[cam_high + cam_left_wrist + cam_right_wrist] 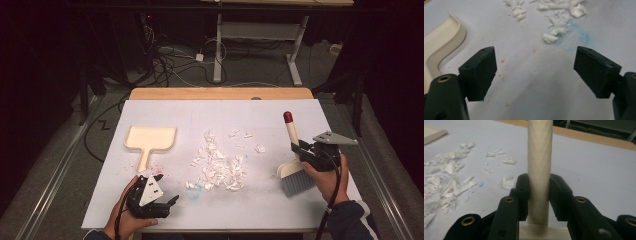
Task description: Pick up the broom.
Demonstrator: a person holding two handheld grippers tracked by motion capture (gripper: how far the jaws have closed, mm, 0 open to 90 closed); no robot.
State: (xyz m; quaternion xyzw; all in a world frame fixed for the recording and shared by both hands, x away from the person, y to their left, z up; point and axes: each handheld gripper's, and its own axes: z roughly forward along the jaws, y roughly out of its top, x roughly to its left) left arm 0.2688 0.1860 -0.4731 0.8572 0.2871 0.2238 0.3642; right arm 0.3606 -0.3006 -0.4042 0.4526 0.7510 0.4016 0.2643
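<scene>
Your right tongs (538,192) clamp the cream handle of the brush (295,170), bristles low at the tabletop's (280,112) right side | your left tongs (535,72) gape wide, holding nothing, near the front left edge | paper scraps (217,167) heaped mid-tabletop between them | dustpan (150,140) lies left, apart from the scraps

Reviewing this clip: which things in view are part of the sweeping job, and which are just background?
In use: brush, clamped by its handle in the right gripper; white paper scraps; cream dustpan; left gripper, open and holding nothing.

Just there: cables on the floor; white desk frame behind the table.
</scene>
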